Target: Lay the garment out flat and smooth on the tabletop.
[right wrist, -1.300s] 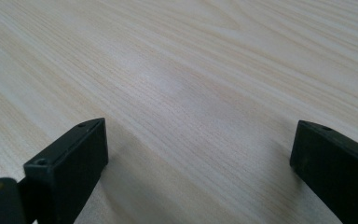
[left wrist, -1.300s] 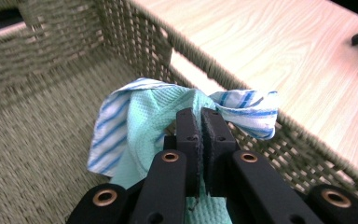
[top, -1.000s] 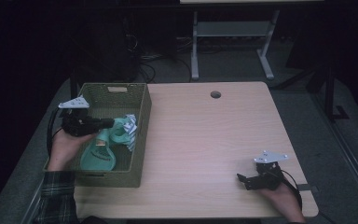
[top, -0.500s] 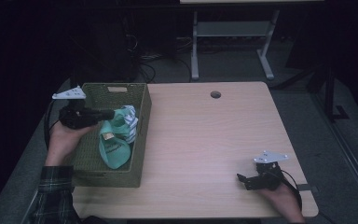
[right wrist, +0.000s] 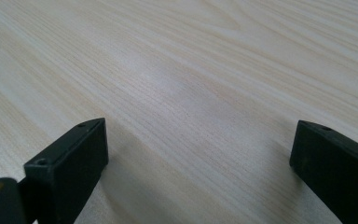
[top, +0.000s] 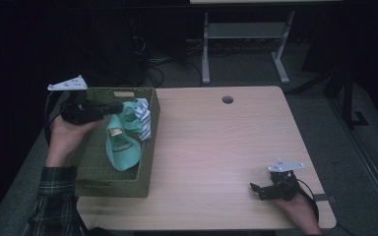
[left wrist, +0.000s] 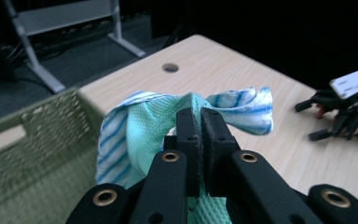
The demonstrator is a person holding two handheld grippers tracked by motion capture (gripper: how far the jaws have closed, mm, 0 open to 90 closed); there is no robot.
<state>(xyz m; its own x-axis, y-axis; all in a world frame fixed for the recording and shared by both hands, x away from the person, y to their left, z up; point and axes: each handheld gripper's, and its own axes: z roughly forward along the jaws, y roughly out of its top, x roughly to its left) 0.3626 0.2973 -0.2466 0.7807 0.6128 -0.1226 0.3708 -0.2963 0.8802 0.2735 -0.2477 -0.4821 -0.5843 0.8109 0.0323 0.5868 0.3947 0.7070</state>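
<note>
You have the green cloth (top: 123, 142) pinched up out of the basket (top: 91, 169).

Your left gripper (left wrist: 201, 119) has its jaws pressed together on a top fold of the cloth, so the mint-green body hangs down inside the basket while the blue-striped part (top: 142, 118) drapes over the wall on the table's side. Gripping one high fold lets the rest trail free, which suits lifting it clear; judge that the hanging end may drag on the rim. The basket sits at the table's (top: 216, 147) left edge, within your left hand's (top: 66, 140) reach. Your right gripper (top: 260, 189) rests low near the table's near right corner, jaws spread wide and empty, well apart from the cloth and out of the way.
</note>
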